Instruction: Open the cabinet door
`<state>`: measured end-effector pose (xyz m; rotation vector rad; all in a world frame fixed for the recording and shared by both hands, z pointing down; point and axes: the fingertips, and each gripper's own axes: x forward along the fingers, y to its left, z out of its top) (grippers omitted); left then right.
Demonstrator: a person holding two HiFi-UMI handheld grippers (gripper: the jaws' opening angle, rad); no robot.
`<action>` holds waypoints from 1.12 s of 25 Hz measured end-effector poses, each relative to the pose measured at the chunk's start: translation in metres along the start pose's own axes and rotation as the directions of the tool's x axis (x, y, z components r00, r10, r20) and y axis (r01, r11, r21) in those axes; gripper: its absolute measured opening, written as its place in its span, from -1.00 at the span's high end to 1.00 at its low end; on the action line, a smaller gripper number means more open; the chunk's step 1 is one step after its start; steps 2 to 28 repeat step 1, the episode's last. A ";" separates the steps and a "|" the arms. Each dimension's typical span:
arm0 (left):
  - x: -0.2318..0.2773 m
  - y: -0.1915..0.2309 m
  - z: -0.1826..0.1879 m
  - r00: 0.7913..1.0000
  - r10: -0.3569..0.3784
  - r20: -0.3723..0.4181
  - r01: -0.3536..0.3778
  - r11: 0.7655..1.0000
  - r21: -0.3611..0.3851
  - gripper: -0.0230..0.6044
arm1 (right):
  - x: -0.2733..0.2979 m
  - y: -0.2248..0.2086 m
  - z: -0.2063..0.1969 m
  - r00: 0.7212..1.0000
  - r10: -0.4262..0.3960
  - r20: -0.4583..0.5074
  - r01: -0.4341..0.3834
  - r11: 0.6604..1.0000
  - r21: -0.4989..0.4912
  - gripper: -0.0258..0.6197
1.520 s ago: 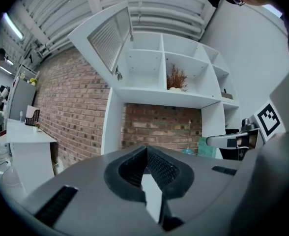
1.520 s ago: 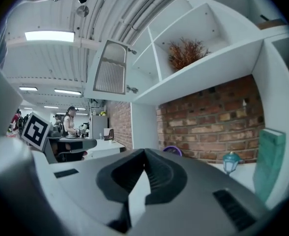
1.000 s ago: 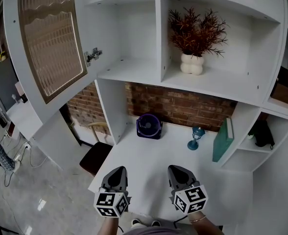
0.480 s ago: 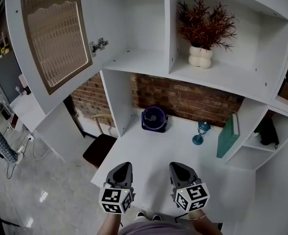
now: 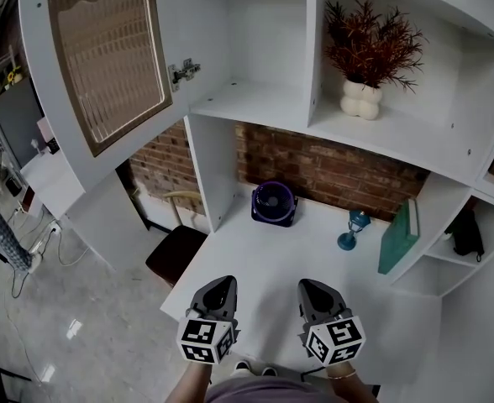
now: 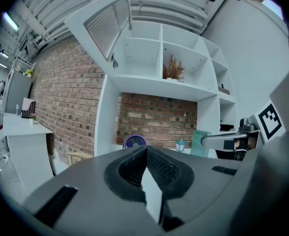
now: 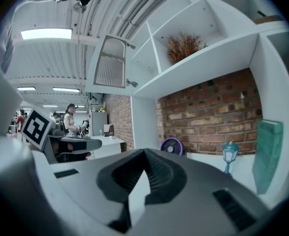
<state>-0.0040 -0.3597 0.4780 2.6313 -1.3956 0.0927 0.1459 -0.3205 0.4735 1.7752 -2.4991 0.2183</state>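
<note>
Cabinet door (image 5: 104, 65) standing wide open, left tool (image 5: 221, 284) and right tool (image 5: 311, 285) both pressed together, empty

The cabinet door (image 5: 104, 57) stands at upper left, hinged to the left compartment (image 5: 247, 101). The potted plant (image 5: 366, 65) sits in the right compartment (image 5: 449, 91) beside it. On the desk (image 5: 264, 267) below, the fan (image 5: 274, 203) stands at the back left, the lantern (image 5: 350, 229) to its right, and the book (image 5: 398, 235) rightmost, against the side panel (image 5: 436, 217).

Left gripper (image 6: 146, 147) closed, empty; cabinet door (image 6: 107, 26) seemingly stands open.
</note>
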 end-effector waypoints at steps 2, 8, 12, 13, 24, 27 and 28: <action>0.002 0.001 0.001 1.000 -0.005 0.002 0.005 1.000 0.002 0.92 | 0.001 0.000 0.000 1.000 -0.003 0.002 0.003 1.000 0.000 0.91; 0.002 0.001 0.001 1.000 -0.005 0.002 0.005 1.000 0.002 0.92 | 0.001 0.000 0.000 1.000 -0.003 0.002 0.003 1.000 0.000 0.91; 0.002 0.001 0.001 1.000 -0.005 0.002 0.005 1.000 0.002 0.92 | 0.001 0.000 0.000 1.000 -0.003 0.002 0.003 1.000 0.000 0.91; 0.002 0.001 0.001 1.000 -0.005 0.002 0.005 1.000 0.002 0.92 | 0.001 0.000 0.000 1.000 -0.003 0.002 0.003 1.000 0.000 0.91; 0.002 0.001 0.001 1.000 -0.005 0.002 0.005 1.000 0.002 0.92 | 0.001 0.000 0.000 1.000 -0.003 0.002 0.003 1.000 0.000 0.91; 0.002 0.001 0.001 1.000 -0.005 0.002 0.005 1.000 0.002 0.92 | 0.001 0.000 0.000 1.000 -0.003 0.002 0.003 1.000 0.000 0.91; 0.002 0.001 0.001 1.000 -0.005 0.002 0.005 1.000 0.002 0.92 | 0.001 0.000 0.000 1.000 -0.003 0.002 0.003 1.000 0.000 0.91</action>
